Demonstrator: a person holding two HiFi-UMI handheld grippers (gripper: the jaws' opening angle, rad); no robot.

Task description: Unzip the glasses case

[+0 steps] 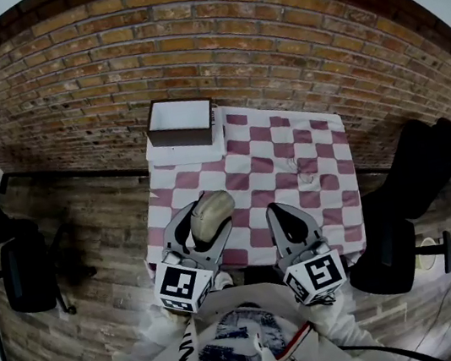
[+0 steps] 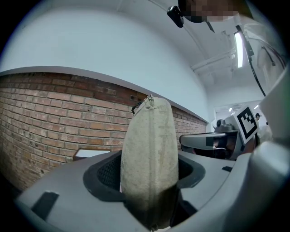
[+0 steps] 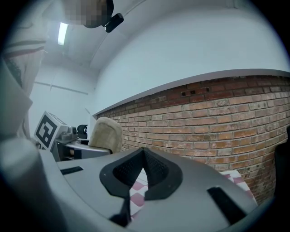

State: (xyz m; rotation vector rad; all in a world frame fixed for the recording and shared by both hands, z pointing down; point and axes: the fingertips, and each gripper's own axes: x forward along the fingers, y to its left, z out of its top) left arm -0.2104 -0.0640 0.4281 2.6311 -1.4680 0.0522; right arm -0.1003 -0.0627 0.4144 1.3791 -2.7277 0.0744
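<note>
Your left gripper (image 1: 207, 221) clamps a rounded beige fabric case (image 1: 213, 209) over the near left of the cloth (image 1: 325, 159). Your right gripper (image 1: 278, 209), just right of it, is closed on nothing. Pink and white squares pattern the cloth. A dark box (image 1: 181, 123), white inside, sits far left, with a brick wall (image 1: 270, 39) behind.

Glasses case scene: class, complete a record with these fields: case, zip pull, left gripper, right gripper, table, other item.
case: beige glasses case, held on end
zip pull: zip pull at the case's top end; the case looks zipped shut
left gripper: left gripper shut on the glasses case
right gripper: right gripper shut, empty, beside the left one
table: checked cloth, pink and white
other item: open box at the table's far left corner
</note>
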